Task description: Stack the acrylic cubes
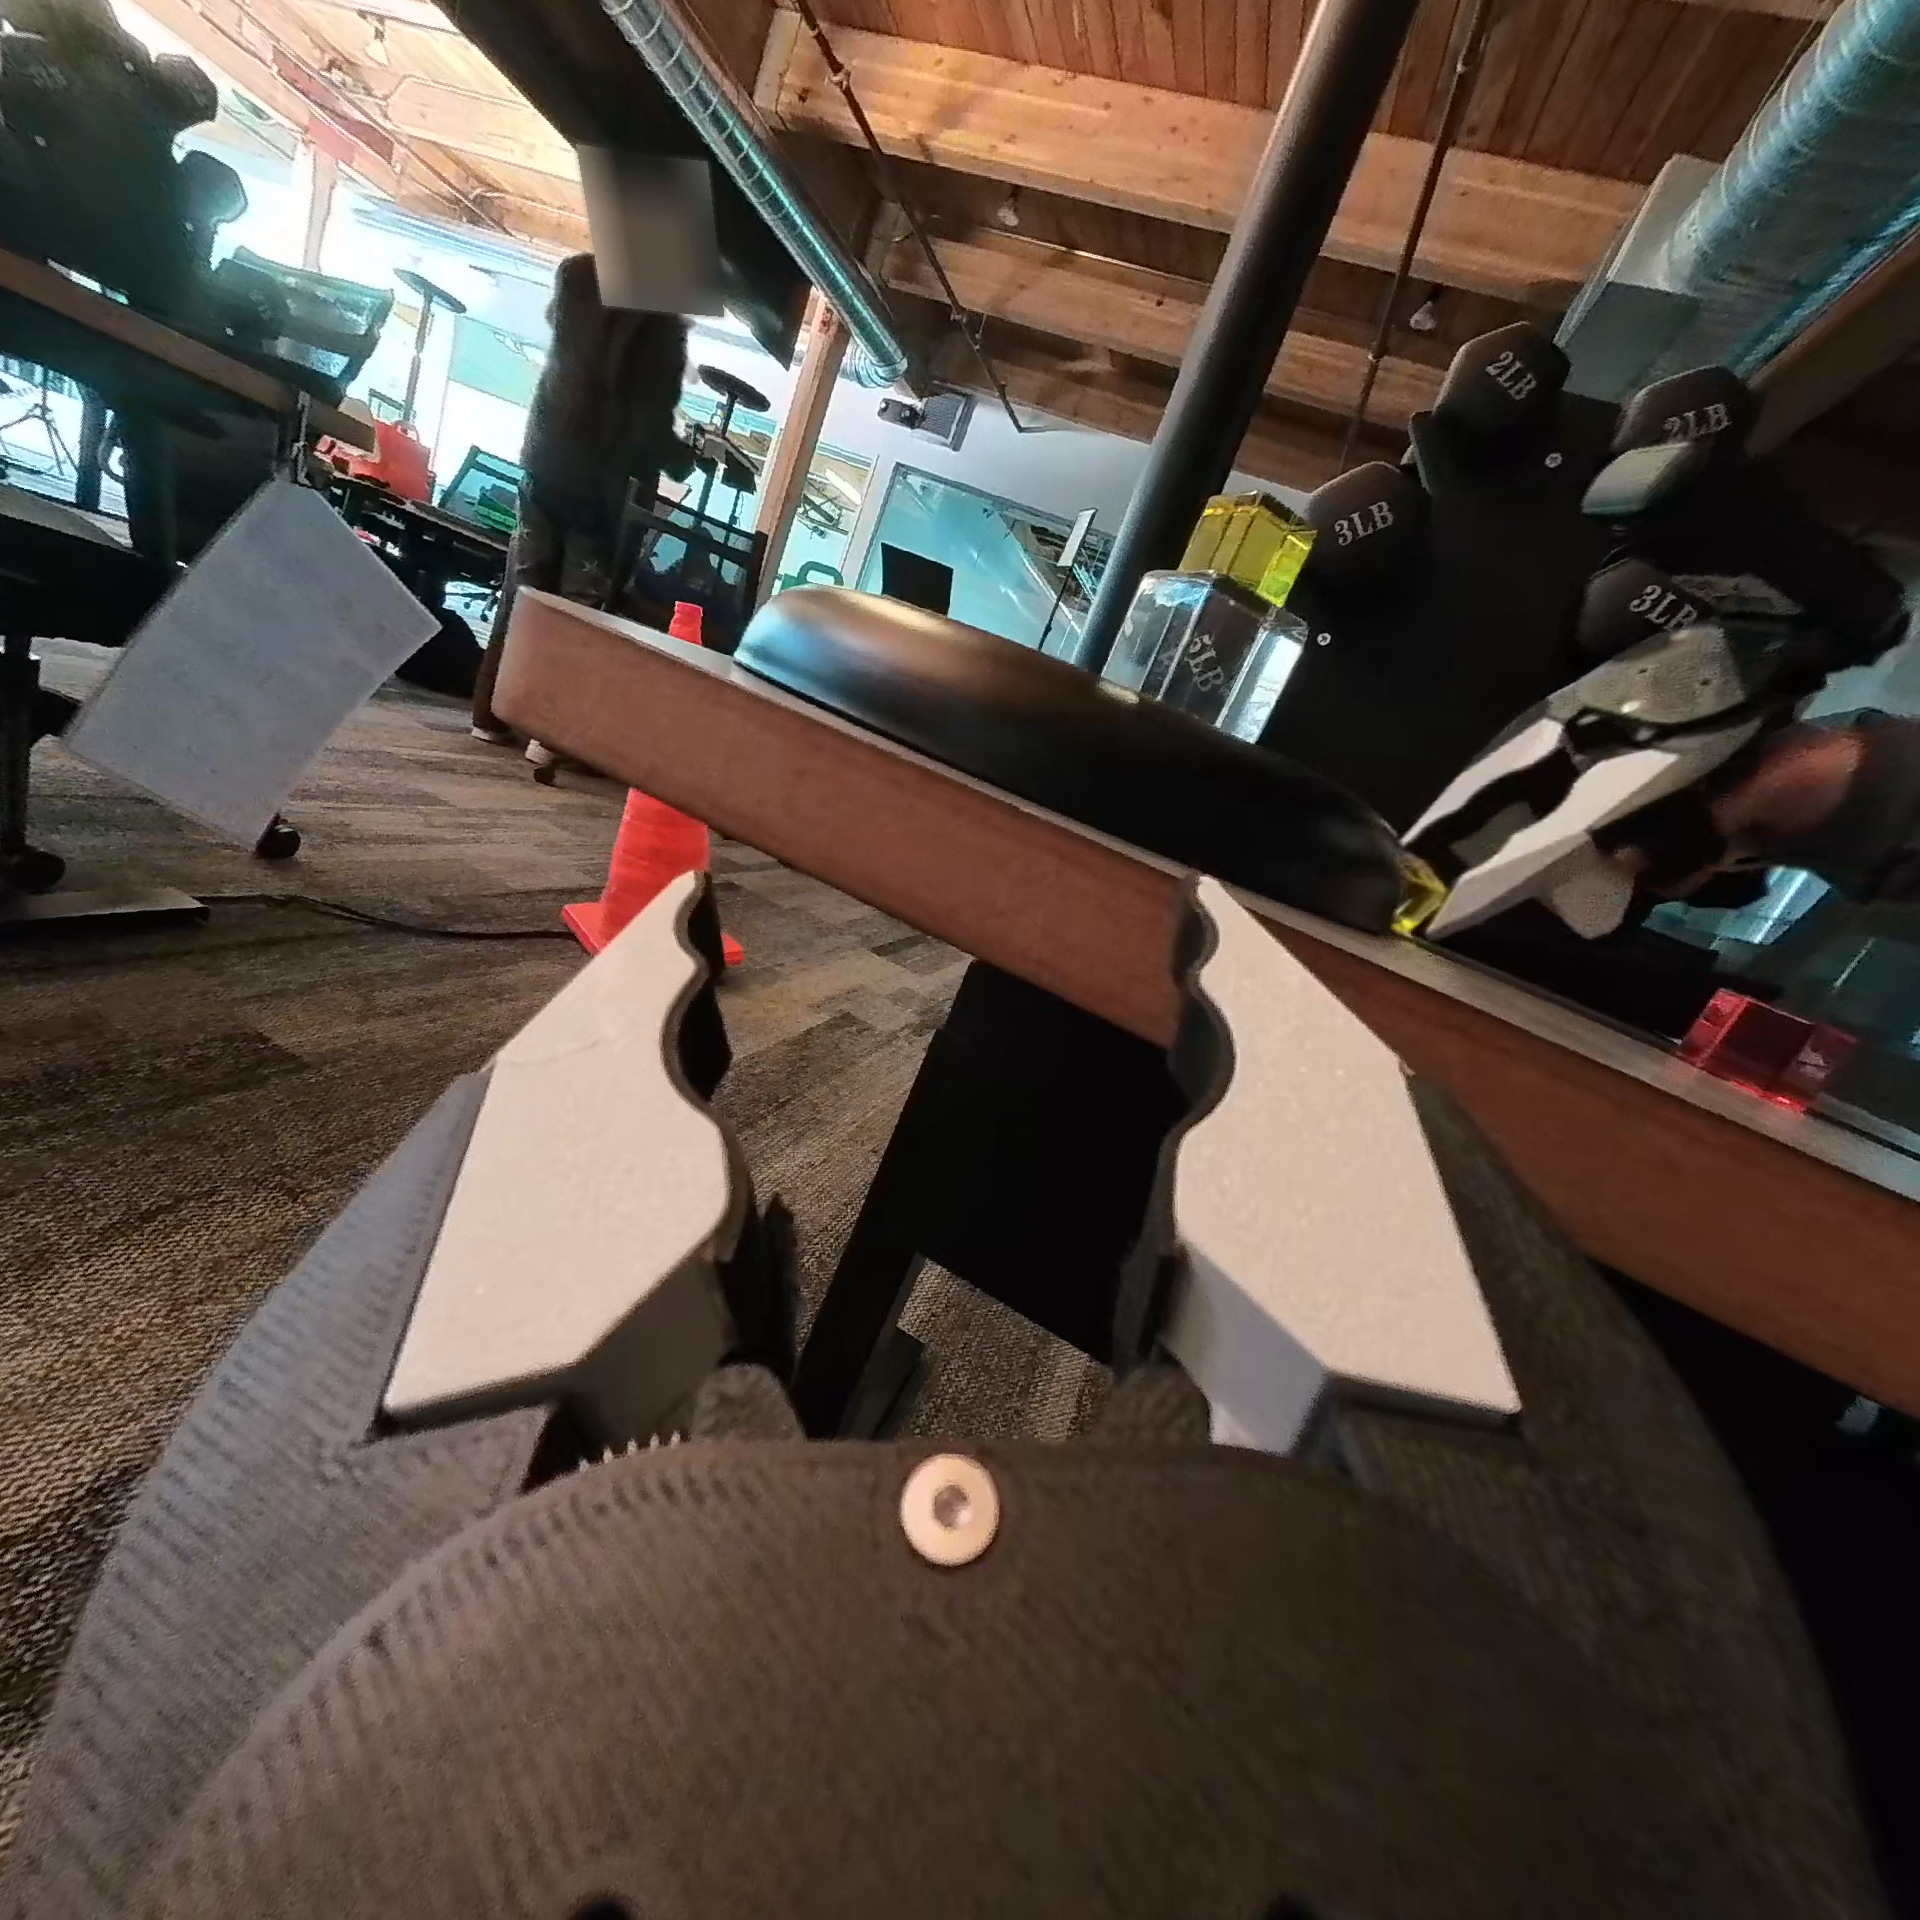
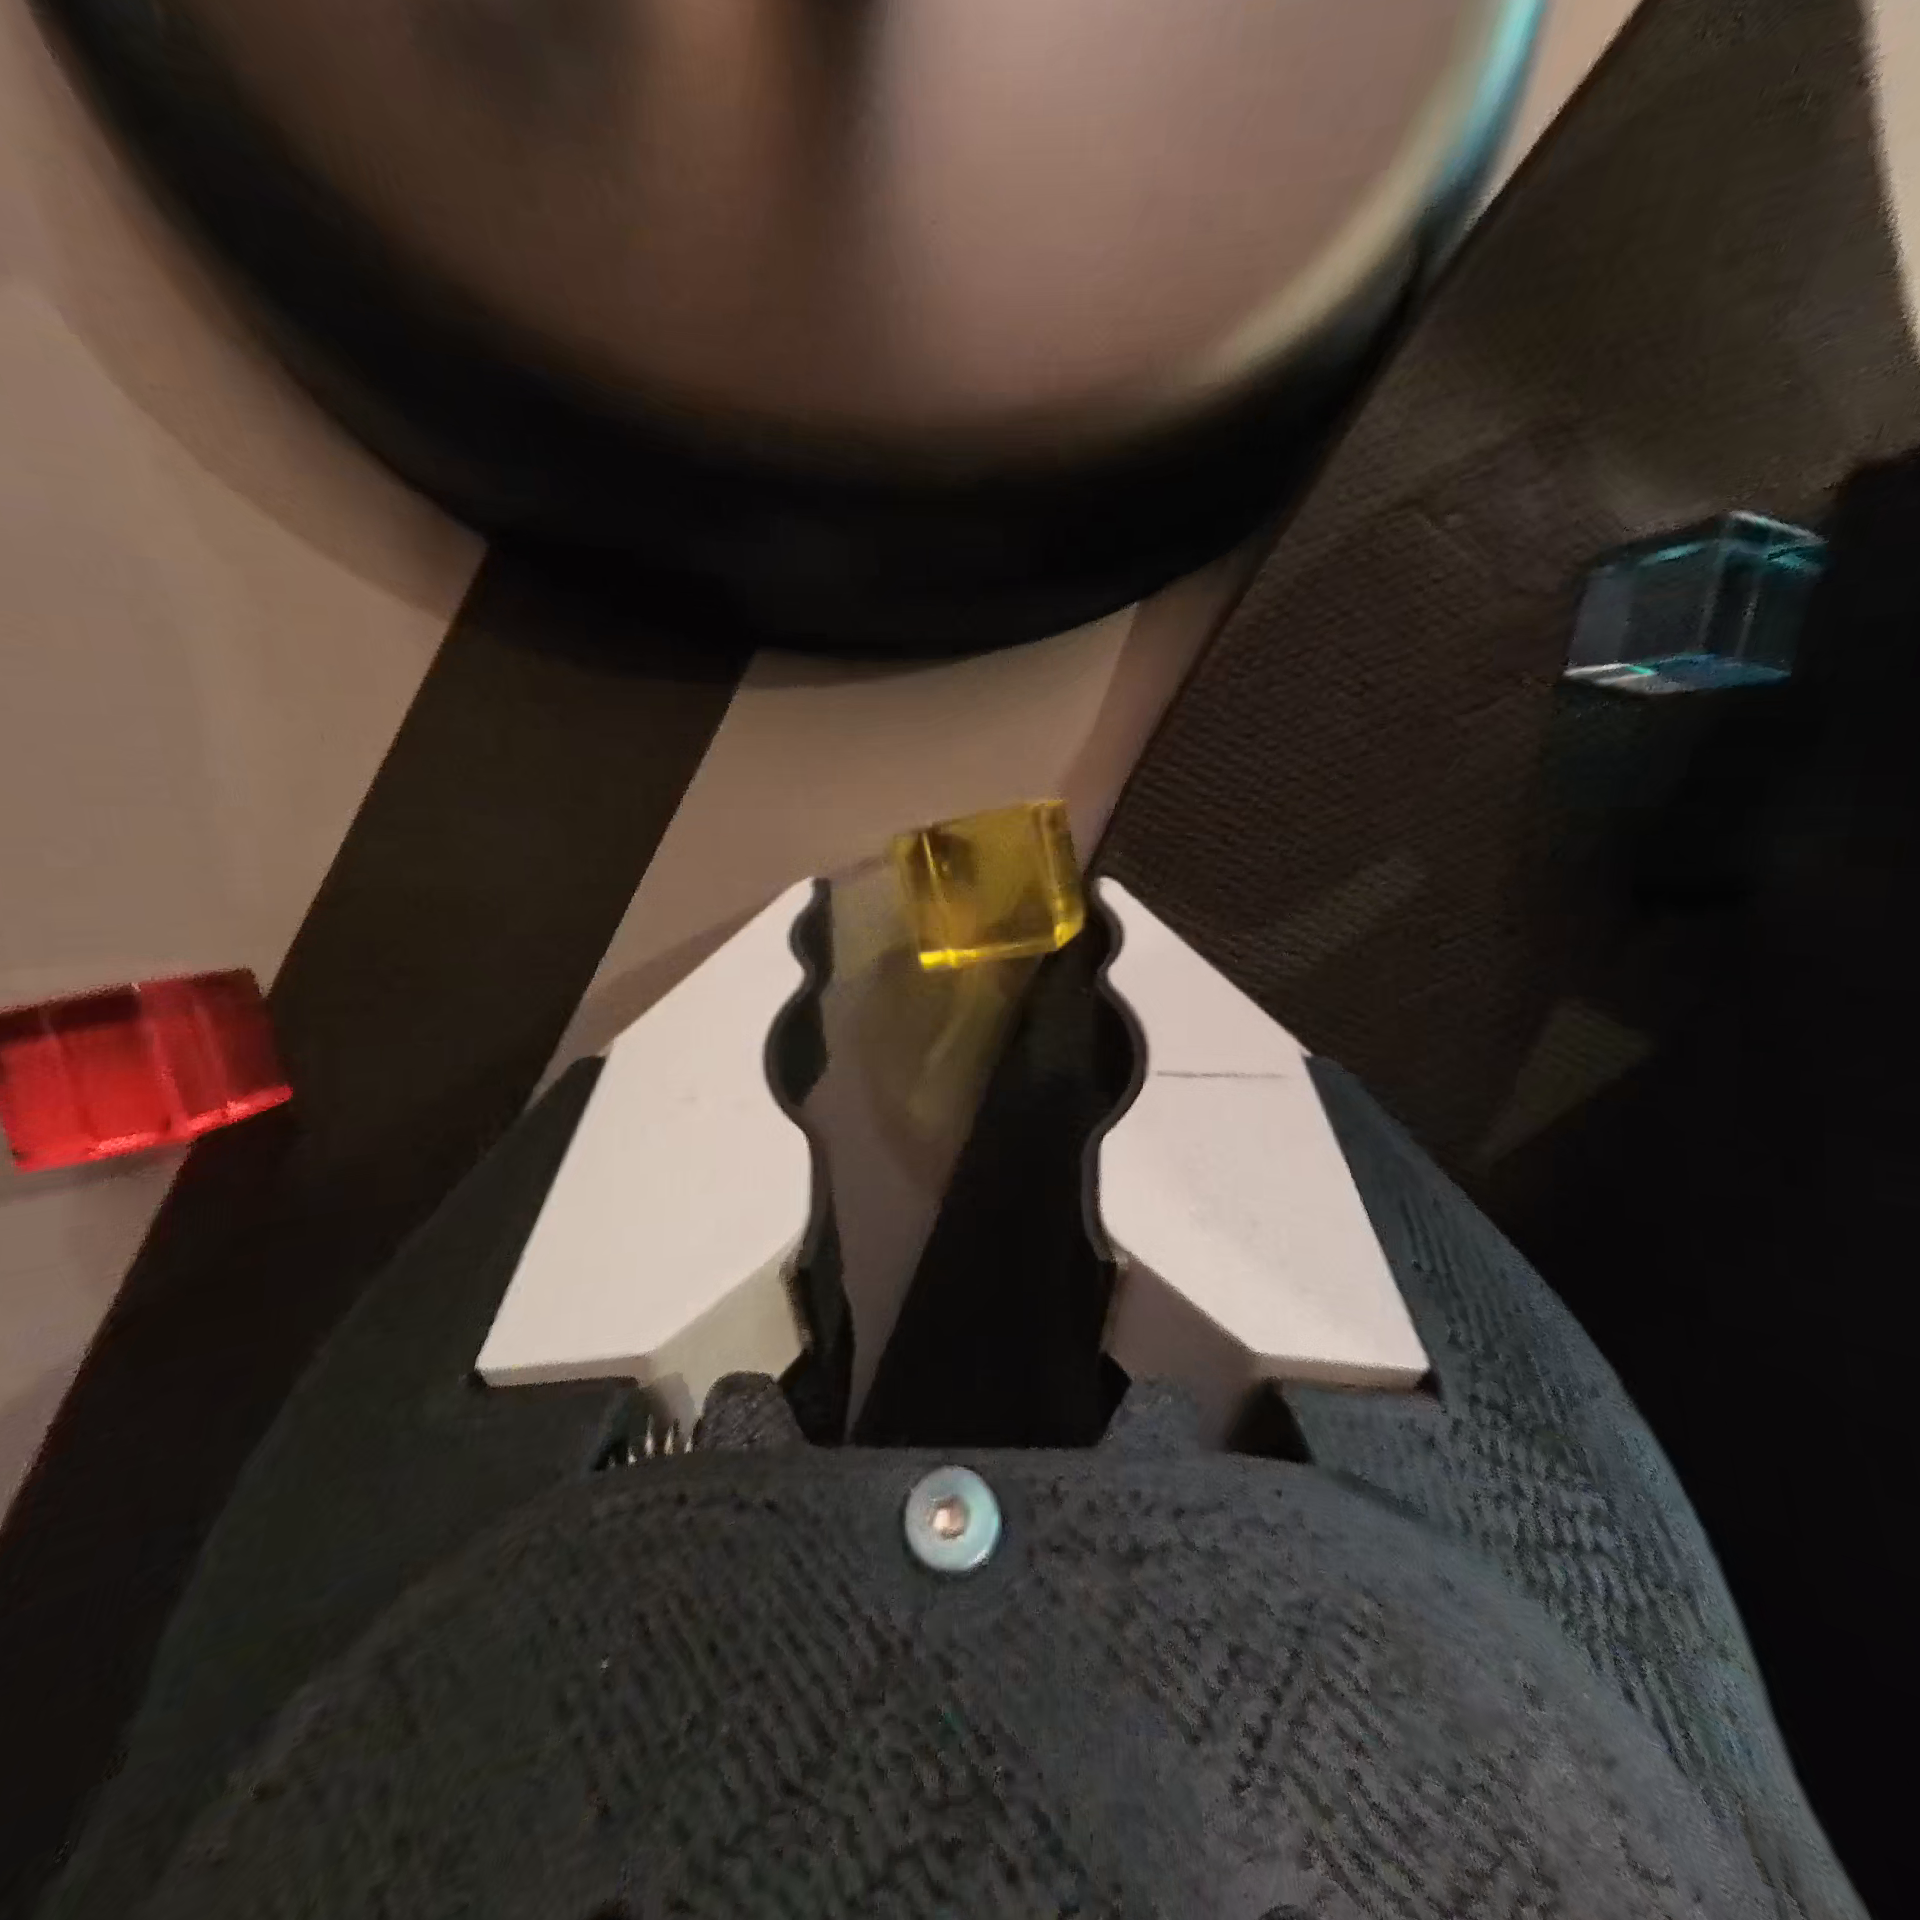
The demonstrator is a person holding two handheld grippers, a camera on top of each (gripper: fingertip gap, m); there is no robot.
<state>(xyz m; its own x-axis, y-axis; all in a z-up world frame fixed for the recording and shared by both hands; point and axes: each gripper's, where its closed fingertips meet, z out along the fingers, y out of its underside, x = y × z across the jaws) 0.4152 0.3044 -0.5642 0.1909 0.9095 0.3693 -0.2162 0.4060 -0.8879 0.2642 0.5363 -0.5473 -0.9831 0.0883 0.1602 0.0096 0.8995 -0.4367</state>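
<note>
The right gripper [image 2: 956, 914] is spread, its pads not pressing the small translucent yellow cube [image 2: 992, 894] lying at its tips beside the right finger. At 12 o'clock sits a round black pan [image 2: 727, 540]; its inside is blurred. The left gripper [image 1: 945, 935] gapes wide on nothing, below the wooden table's edge [image 1: 883, 790].

Open-plan office: desks [image 1: 156, 343], carpet [image 1: 312, 1039], exposed timber ceiling [image 1: 1091, 156], ducts [image 1: 790, 229].

Patterned grey carpet [image 1: 260, 1091], wooden plank ceiling [image 1: 1091, 135], bright windows [image 1: 499, 364] behind desks [image 1: 156, 343].
</note>
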